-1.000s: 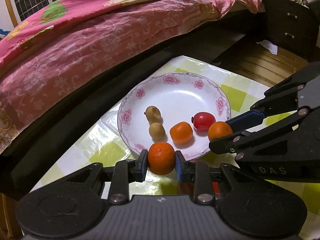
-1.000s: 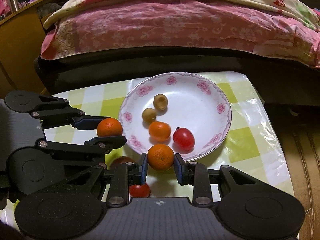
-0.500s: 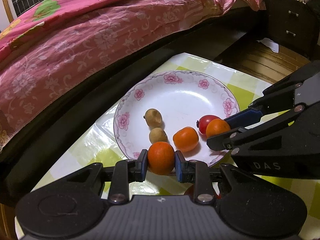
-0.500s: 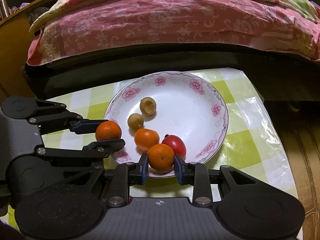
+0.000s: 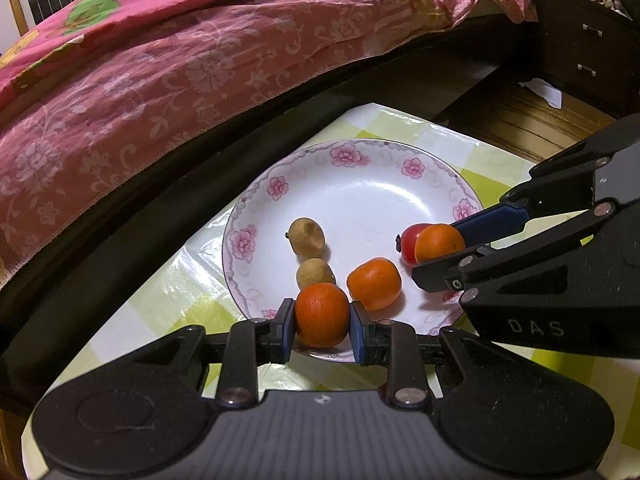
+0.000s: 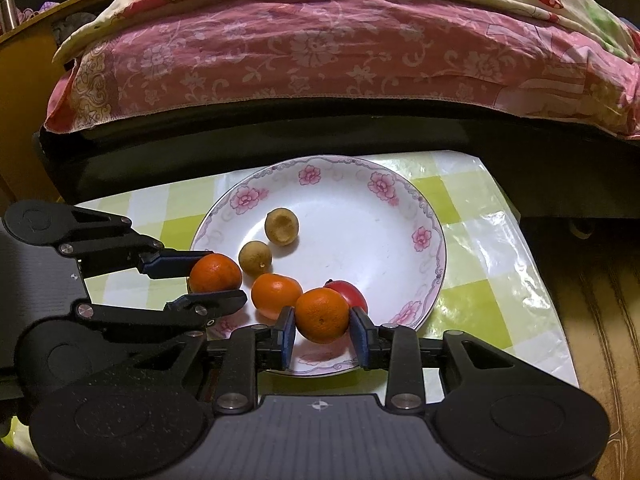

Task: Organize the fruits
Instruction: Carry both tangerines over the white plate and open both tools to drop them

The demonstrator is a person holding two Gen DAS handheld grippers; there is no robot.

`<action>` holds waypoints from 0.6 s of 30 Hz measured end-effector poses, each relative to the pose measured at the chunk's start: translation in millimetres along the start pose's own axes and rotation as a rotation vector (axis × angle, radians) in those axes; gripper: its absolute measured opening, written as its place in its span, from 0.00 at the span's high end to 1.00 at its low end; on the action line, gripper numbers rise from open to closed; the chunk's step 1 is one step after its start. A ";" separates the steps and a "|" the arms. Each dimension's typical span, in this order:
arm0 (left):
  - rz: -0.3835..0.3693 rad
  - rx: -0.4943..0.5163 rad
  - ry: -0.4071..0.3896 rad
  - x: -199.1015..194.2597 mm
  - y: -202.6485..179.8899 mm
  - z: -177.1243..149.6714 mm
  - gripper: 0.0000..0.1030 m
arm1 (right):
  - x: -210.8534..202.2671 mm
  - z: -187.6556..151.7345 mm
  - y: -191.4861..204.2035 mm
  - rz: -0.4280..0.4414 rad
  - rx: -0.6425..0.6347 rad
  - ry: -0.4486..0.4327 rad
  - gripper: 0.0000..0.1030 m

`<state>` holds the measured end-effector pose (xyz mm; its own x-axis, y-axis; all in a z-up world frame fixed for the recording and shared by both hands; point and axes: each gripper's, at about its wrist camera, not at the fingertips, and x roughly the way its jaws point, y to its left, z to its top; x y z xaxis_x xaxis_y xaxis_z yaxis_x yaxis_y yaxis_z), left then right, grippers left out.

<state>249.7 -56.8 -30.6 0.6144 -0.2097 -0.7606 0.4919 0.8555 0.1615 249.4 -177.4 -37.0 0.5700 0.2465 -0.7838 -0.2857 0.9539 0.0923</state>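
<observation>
Orange mandarin point(image 5: 322, 315) sits clamped in the left gripper point(image 5: 322, 330) at lower centre, over the floral plate's point(image 5: 360, 196) near rim. Right gripper point(image 6: 323, 334), jaws opening, has a second mandarin point(image 6: 322, 314) between its pads, half hiding a red tomato point(image 6: 352, 295). Beyond lie another mandarin point(image 6: 276, 294) and two brown fruits point(image 6: 282, 226), their kind unclear.

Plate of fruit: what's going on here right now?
A person is loading the flowered plate with both tongs. The left tongs grip a mandarin over the near rim. The right tongs are opening around another mandarin. A third mandarin, a tomato and two brown fruits are already in.
</observation>
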 end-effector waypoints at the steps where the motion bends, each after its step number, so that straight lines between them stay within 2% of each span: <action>1: 0.000 -0.001 0.000 0.1 0.2 0.1 0.65 | 0.0 -0.2 -0.4 0.000 0.002 0.001 0.71; 18: -0.003 -0.005 -0.007 -2.2 1.1 -1.5 0.63 | -2.1 -1.1 -3.0 -0.005 0.016 -0.011 0.70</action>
<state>248.0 -54.7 -29.6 0.6174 -0.2153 -0.7566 0.4907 0.8571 0.1566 248.2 -180.9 -36.3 0.5797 0.2434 -0.7776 -0.2704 0.9577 0.0981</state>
